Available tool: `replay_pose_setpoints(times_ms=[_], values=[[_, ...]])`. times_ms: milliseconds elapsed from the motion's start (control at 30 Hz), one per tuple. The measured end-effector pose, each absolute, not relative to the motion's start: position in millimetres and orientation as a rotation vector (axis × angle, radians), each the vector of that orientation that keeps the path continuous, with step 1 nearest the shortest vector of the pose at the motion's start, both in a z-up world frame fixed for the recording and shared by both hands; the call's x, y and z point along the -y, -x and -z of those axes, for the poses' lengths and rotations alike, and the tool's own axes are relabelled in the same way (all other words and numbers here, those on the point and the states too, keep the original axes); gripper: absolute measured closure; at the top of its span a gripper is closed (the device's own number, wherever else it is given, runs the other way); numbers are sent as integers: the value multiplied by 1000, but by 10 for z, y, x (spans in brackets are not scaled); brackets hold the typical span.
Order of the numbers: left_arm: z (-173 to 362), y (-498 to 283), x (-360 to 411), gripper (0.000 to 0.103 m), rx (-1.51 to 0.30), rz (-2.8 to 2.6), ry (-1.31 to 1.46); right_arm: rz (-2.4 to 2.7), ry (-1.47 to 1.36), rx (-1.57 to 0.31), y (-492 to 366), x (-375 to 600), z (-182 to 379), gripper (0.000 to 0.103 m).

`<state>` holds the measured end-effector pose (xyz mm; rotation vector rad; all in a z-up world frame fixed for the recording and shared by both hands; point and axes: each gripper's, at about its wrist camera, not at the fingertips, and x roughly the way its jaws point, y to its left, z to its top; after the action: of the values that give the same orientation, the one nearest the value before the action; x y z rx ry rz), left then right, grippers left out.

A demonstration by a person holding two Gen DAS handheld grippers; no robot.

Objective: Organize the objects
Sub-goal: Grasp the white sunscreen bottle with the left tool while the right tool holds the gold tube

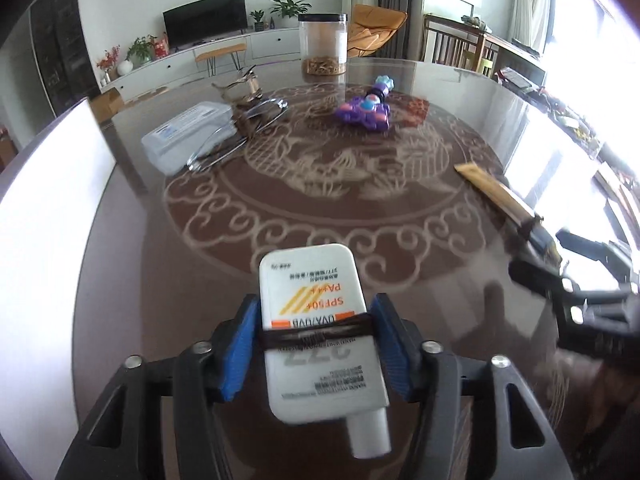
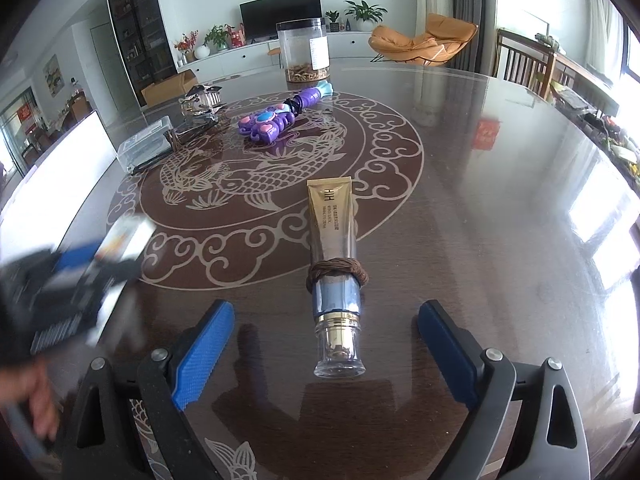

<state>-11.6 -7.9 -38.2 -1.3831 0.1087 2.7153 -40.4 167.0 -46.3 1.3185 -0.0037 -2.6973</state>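
Observation:
My left gripper (image 1: pixel 316 340) is shut on a white sunscreen bottle (image 1: pixel 316 320) with a brown hair tie around it, held above the dark round table (image 1: pixel 160 280). My right gripper (image 2: pixel 326 344) is open, its blue pads on either side of a gold cream tube (image 2: pixel 332 232) that lies on the table with a brown hair tie (image 2: pixel 336 272) around it; the pads are apart from the tube. The tube also shows at the right of the left wrist view (image 1: pixel 496 192). The left gripper shows blurred at the left of the right wrist view (image 2: pixel 80 276).
A purple toy (image 2: pixel 276 116) lies mid-table, also in the left wrist view (image 1: pixel 366 110). A clear jar (image 2: pixel 304 50) stands behind it. A clear plastic box (image 2: pixel 146 148), glasses and a hair clip (image 2: pixel 200 104) lie at the left. A white panel (image 1: pixel 48 208) stands at the table's left edge.

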Motion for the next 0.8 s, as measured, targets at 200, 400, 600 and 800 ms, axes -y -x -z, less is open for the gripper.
replay_pose_setpoints(times_ms=[200, 400, 600, 800], values=[[444, 216, 204, 0, -65, -2713, 1451, 2706, -1322, 9, 392, -1695, 468, 9], [444, 225, 255, 0, -67, -2702, 1460, 2634, -1318, 210, 464, -1925, 424, 9], [387, 275, 235, 32, -117, -2611, 1498, 2438, -1594, -138, 1007, -1610, 353, 65], [304, 40, 405, 50, 13, -2600, 1408, 2350, -1666, -65, 921, -1570, 299, 77]])
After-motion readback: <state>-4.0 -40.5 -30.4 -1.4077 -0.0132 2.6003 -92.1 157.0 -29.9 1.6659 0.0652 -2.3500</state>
